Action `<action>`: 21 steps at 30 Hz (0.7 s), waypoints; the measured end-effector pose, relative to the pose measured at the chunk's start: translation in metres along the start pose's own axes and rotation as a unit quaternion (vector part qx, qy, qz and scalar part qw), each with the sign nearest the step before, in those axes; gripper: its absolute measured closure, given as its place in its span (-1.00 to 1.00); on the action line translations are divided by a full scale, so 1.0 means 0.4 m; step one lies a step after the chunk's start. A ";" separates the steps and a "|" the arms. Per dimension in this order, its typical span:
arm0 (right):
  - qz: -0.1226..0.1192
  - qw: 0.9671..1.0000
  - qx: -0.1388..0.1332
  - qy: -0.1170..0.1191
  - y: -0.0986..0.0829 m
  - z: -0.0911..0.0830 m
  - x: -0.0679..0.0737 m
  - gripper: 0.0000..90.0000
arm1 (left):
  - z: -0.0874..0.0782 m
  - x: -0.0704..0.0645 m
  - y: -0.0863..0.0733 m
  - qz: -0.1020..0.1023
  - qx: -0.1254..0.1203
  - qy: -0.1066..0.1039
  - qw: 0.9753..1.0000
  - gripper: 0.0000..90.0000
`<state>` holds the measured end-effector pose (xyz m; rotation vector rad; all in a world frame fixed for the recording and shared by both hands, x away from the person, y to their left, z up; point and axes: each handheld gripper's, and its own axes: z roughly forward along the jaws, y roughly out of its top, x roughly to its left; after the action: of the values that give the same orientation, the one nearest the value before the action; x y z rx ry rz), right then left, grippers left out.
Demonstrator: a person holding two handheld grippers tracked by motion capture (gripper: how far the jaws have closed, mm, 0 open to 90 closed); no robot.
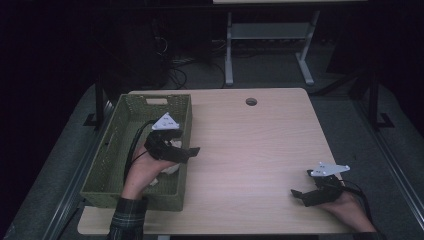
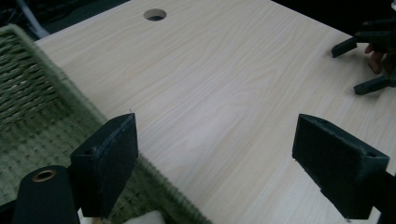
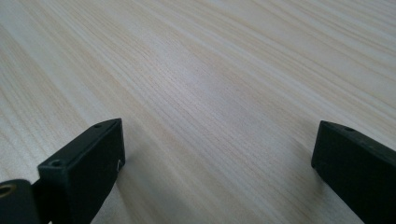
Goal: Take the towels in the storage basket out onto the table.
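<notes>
We see our right gripper (image 3: 217,172) low over the pale wood-grain tabletop (image 3: 219,70) — its two black fingers (image 3: 88,168) set wide apart, with bare wood between them.

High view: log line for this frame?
left tool: open, over basket right rim | right tool: open, low over table | white item in basket

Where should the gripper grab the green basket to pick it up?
Probably by the handle slot in the far end wall of the green basket, coming from above. The woven walls stand upright and thin, so one jaw of the open left gripper could slip through the slot.
</notes>
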<state>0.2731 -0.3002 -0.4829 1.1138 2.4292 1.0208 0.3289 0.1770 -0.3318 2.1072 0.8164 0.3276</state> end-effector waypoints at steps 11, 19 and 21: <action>0.000 1.000 0.000 0.000 0.000 0.000 0.000 -0.95 | -0.045 0.054 -0.027 -0.015 -0.003 0.030 0.999 -0.69; 0.001 1.000 0.001 0.000 0.000 0.000 0.000 -0.95 | -0.059 0.092 -0.053 -0.028 0.008 0.050 0.998 -0.69; -0.001 1.000 0.000 0.000 0.000 0.000 0.000 -0.95 | -0.057 0.100 -0.059 -0.028 0.012 0.056 0.998 -0.69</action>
<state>0.2731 -0.3003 -0.4829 1.1124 2.4298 1.0203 0.3374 0.2277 -0.3383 2.0997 0.9475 0.4093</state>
